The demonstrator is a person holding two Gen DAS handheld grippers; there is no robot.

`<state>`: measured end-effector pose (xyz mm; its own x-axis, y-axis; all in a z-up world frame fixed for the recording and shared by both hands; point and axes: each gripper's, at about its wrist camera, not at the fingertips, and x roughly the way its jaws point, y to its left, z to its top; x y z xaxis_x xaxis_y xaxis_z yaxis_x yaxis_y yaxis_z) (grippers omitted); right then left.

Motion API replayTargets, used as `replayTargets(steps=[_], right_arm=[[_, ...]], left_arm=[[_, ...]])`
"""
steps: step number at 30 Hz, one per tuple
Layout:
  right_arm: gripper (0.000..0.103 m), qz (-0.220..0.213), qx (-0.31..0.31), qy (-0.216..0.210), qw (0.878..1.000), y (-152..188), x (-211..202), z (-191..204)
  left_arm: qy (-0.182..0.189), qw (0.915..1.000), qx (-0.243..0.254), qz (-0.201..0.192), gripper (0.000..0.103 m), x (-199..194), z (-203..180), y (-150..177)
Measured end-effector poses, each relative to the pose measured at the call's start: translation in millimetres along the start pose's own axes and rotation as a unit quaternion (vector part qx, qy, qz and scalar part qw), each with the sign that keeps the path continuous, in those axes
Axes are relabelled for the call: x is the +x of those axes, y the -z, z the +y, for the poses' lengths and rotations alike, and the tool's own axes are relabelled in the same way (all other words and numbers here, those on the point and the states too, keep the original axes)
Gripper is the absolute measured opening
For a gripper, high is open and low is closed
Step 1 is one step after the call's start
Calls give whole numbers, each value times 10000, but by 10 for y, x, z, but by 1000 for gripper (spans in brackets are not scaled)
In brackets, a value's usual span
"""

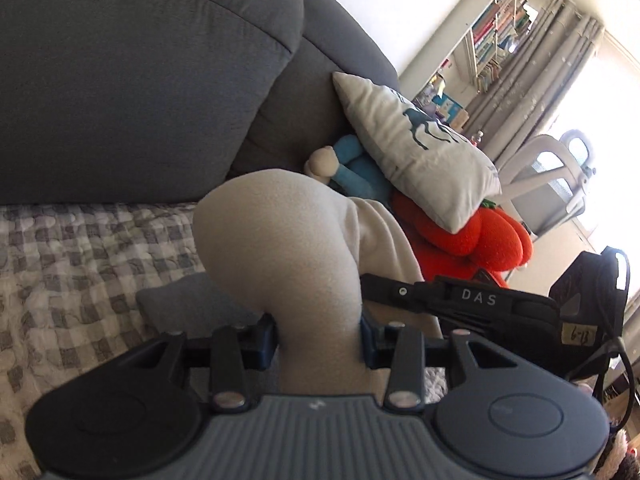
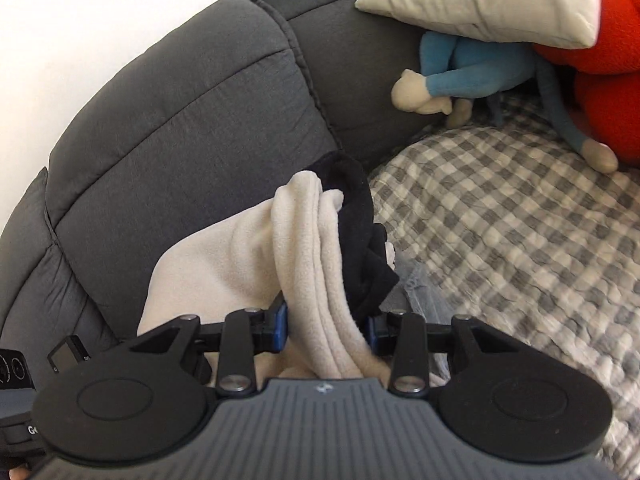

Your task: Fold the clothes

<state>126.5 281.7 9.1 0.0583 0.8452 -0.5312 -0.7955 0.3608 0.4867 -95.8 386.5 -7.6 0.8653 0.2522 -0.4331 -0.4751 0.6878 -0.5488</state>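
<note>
A cream fleece garment [image 1: 280, 248] bulges up over a grey checked sofa cover [image 1: 80, 248]. My left gripper [image 1: 318, 344] is shut on a thick fold of it, the blue pads pressing from both sides. In the right wrist view the same cream garment [image 2: 308, 248] hangs bunched in several folds with a black trim [image 2: 360, 232] beside them. My right gripper [image 2: 328, 330] is shut on that bunch. The right gripper's body [image 1: 480, 304] shows at the right of the left wrist view, close beside the fabric.
A dark grey sofa back [image 1: 140, 72] rises behind. A white cushion [image 1: 416, 148], a blue plush toy [image 2: 472, 72] and a red plush [image 1: 468, 236] lie at the sofa's far end. A bookshelf [image 1: 496, 28], curtains and a white chair [image 1: 560, 184] stand beyond.
</note>
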Motion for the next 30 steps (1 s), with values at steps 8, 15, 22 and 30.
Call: replayTargets(steps=[8, 15, 22, 30], right_arm=[[46, 246, -269, 99, 9993, -61, 521, -165], [61, -159, -243, 200, 9994, -39, 368, -246], [61, -924, -517, 503, 9931, 32, 9, -74], [54, -1030, -830, 236, 9909, 210, -18, 109]], left_arm=[[-407, 9985, -249, -278, 44, 275, 326, 242], [-354, 9973, -259, -591, 58, 125, 430, 269], [-916, 9795, 570, -1703, 58, -182, 325, 65], [-779, 9803, 1048, -1485, 30, 227, 272, 95]])
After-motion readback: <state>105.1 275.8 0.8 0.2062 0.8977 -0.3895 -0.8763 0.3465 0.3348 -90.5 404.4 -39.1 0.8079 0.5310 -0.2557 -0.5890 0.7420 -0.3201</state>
